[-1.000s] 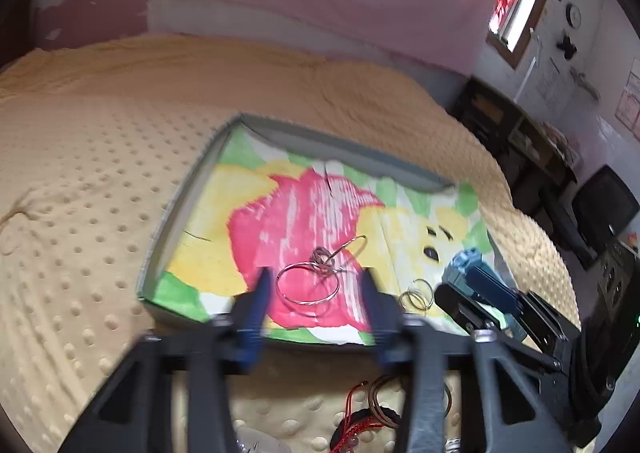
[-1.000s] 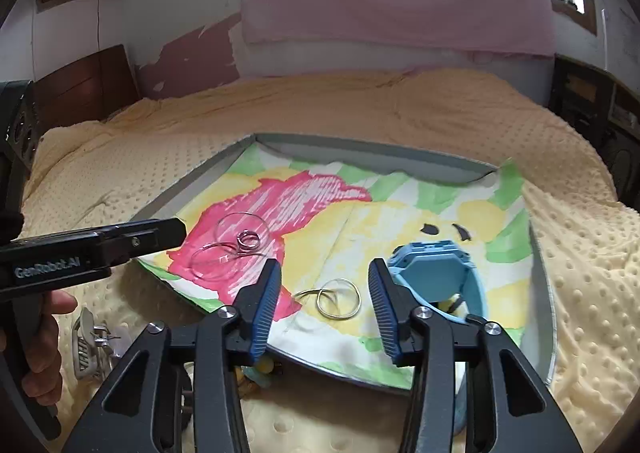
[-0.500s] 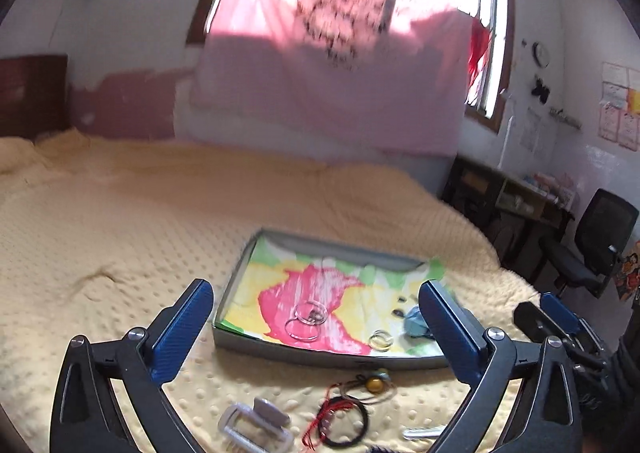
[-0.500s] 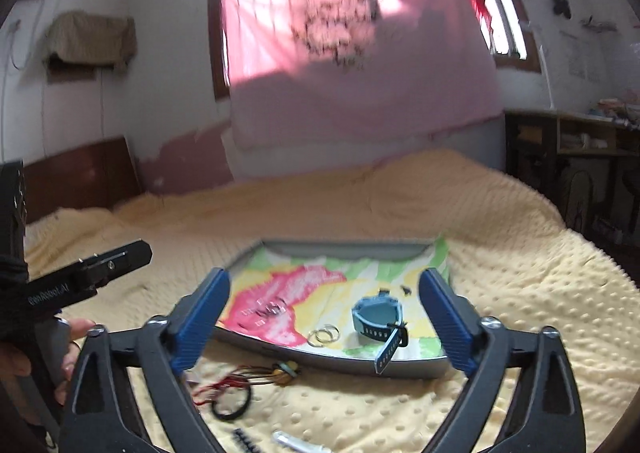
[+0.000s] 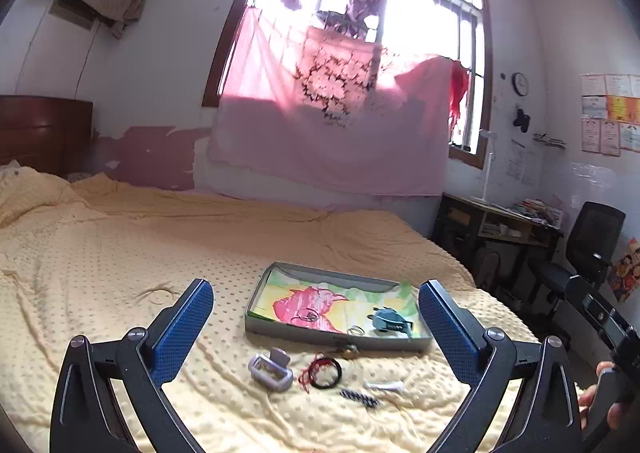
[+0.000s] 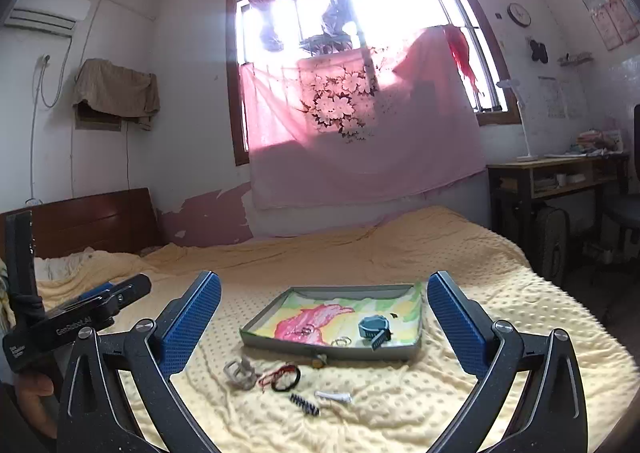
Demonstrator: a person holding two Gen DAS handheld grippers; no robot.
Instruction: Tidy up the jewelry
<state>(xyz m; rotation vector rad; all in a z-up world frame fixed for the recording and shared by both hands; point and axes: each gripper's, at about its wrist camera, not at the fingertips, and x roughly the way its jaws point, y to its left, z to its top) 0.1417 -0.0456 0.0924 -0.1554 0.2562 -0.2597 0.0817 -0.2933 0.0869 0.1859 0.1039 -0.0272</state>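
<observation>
From my seat, both tongs hang above the bed, aimed almost level at the tray. My left gripper is spread as wide as it goes, with nothing between its blue pads. On my right gripper the jaws are opening, nearly full, also with nothing between them; its pads frame the tray from well back.

In the left view the tray sits at centre, just toward 3 o'clock. Inside it, the blue watch lies at 3 o'clock, a small ring pair at 5 o'clock near the front wall, and thin hoops on the pink blotch at about 8 o'clock.

Outside the tray, on the blanket at its 6 o'clock, lie a grey clip, a black band with red thread, a spring and a white piece. A small gold bit touches the front wall.

In the right view the other handle shows at 9 o'clock, held by a hand.
</observation>
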